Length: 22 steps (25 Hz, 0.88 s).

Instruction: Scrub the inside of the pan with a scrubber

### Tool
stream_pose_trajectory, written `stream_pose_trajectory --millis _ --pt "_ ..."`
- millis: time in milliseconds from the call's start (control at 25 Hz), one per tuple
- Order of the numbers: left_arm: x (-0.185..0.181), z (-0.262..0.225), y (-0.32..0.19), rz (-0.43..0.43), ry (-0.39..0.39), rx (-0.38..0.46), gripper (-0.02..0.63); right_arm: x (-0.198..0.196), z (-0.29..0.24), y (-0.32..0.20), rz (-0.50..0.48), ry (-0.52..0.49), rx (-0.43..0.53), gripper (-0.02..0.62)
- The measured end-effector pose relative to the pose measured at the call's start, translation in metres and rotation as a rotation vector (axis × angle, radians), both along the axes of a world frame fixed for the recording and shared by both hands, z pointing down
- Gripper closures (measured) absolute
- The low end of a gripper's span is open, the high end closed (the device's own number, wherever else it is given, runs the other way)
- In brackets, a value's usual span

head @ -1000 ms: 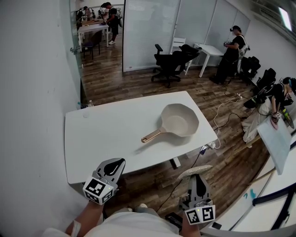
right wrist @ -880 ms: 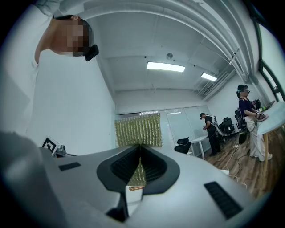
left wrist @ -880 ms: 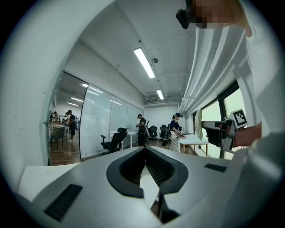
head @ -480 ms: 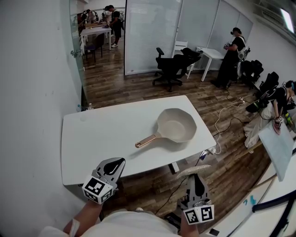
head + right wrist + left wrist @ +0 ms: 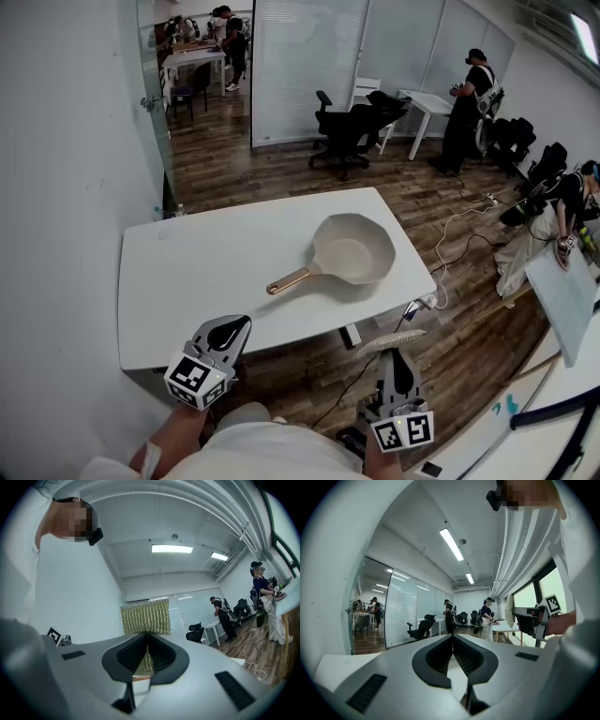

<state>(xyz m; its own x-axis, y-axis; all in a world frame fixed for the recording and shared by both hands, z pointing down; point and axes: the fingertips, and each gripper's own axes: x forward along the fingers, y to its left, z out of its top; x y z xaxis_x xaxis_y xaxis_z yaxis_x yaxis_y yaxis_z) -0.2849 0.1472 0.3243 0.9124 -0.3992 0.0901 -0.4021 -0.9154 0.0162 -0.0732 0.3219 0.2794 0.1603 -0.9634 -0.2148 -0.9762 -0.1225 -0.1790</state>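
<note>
Since a second ago the worktop [image 5: 197,272] has slid a touch left and lower in the head view, and the pan [image 5: 356,247] has come with it. The person is closing in, with both grippers carried low at the bottom of the frame as before.

The left gripper [image 5: 241,322] is clenched on nothing: its own view shows the two black pads meeting edge to edge with only the room beyond. The right gripper [image 5: 394,356] is clamped on the scrubber [image 5: 392,343], a flat yellow-green pad that stands up out of the jaws and fills the gap between them in the right gripper view.

The pan sits open side up on the right half of the worktop, untouched, with no scrubbing begun. Its long axis runs on a diagonal: the copper-coloured handle [image 5: 289,279] points down and left towards the person, and the bowl lies up and right.

Here is what the coming move turns on. Both grippers hang over the wooden floor [image 5: 450,328], short of the near edge, with the pan ahead of them. The left gripper is the nearer to the handle's end. The scrubber hand lines up roughly below the bowl, so I'd judge left for steadying and right for scrubbing.
</note>
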Motion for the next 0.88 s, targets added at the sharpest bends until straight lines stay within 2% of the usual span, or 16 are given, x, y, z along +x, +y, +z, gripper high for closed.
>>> stream_pose_trajectory --millis 880 --pt "0.028 0.008 -0.002 0.019 -0.031 -0.004 0.594 0.022 0.016 0.001 0.003 -0.051 -0.020 0.571"
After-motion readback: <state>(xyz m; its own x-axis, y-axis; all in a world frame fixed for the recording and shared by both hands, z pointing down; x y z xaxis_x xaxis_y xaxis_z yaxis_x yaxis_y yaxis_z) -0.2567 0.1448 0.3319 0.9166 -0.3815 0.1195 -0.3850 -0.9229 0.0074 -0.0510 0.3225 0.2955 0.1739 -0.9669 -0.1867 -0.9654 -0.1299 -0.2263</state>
